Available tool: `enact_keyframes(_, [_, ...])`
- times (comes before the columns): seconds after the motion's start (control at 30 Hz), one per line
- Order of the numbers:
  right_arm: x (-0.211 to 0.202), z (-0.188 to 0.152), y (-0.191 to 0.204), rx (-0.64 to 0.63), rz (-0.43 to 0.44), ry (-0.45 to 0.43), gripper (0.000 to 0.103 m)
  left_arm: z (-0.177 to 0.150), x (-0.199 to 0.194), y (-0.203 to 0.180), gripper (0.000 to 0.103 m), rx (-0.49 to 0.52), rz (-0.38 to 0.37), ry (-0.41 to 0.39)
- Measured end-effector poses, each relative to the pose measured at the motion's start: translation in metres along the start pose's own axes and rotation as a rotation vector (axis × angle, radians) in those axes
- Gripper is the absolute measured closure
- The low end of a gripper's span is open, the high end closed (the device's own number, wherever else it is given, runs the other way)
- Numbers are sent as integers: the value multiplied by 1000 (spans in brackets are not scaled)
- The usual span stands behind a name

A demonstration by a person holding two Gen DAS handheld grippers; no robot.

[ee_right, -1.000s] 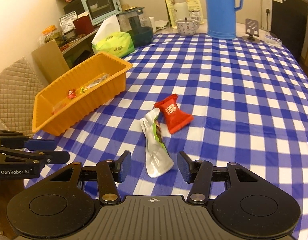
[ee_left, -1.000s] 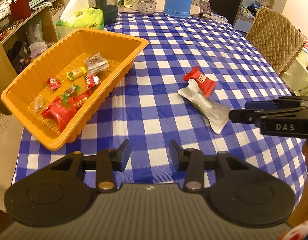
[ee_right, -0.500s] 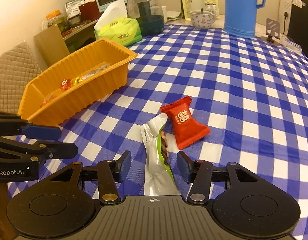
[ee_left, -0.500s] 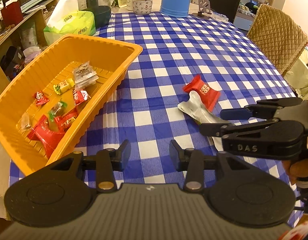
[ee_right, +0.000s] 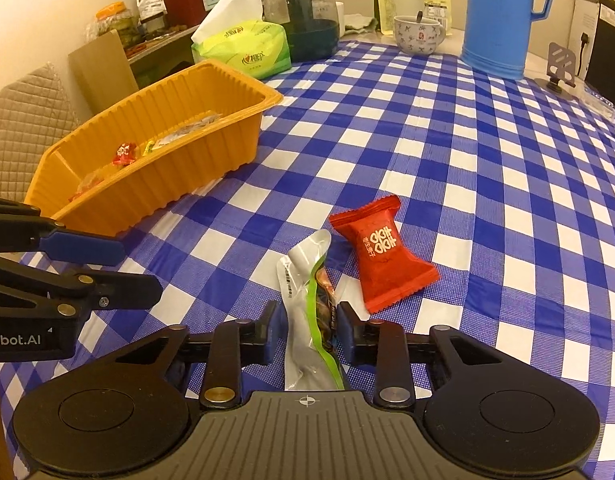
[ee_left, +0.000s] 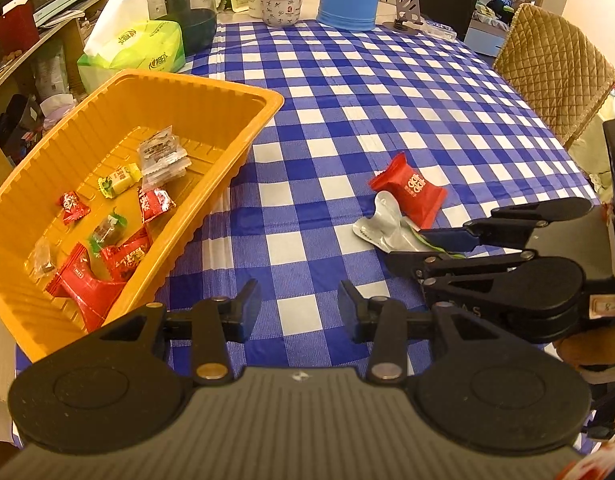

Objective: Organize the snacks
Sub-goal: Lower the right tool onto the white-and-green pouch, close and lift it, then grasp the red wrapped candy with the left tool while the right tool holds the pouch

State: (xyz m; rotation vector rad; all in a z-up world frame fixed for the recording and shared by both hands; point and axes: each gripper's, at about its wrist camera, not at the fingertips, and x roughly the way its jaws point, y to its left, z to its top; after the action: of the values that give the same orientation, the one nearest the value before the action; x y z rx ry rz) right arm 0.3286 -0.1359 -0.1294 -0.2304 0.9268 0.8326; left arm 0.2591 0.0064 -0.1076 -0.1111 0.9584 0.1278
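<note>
Orange tray (ee_left: 263,98): stands at the left of the checked worktop (ee_left: 387,92), well apart from the two loose packets, its long side running away from the cameras.
Tray contents: about eight wrapped sweets in the left wrist view; several are red, one is yellow (ee_left: 119,178), one is a clear packet (ee_left: 163,156). The exact count is uncertain where the wrappers overlap.
Left tongs (ee_left: 297,312): spread, with nothing between the tips, hovering over bare cloth just right of the tray's near end.
Silver pouch (ee_right: 307,304): lies on the worktop with its long axis running straight away from the right tongs; its near half sits between their tips.
Right tongs (ee_right: 307,330): narrowed around the pouch, with the pads (ee_right: 273,330) at or almost at its edges. Whether they already pinch it I cannot tell.
Red packet (ee_right: 381,250): lies just beyond and to the right of the pouch, touching or nearly touching its far end, outside the tongs.
Loose snacks on the cloth: two, one silver and one red.
Nearer arm: the right one, by a clear margin; the left is closer to the tray.
Likely step: squeezing the pouch across its narrow width, then carrying it leftward to the tray.
Risk: the slick foil may slip or buckle, and the red packet could be nudged.
</note>
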Motion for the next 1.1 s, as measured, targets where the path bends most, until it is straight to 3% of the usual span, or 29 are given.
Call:
enact_keyframes(0.23, [-8, -4, 1, -21, -14, -27, 78, 6, 4, -5, 64, 10, -16, -3])
enact_keyframes(0.57, [-63, -12, -38, 179, -58, -139, 78, 19, 22, -35, 64, 58, -101, -16])
enact_keyframes(0.63, [-71, -16, -51, 231, -83, -148, 78, 23, 27, -45, 61, 70, -115, -20])
enact_keyframes(0.7, [-80, -21, -64, 273, -109, -156, 78, 29, 34, -53, 46, 70, -123, -22])
enact_keyframes(1.1, [-120, -54, -110, 421, -231, -178, 78, 62, 77, -84, 43, 41, -148, -58])
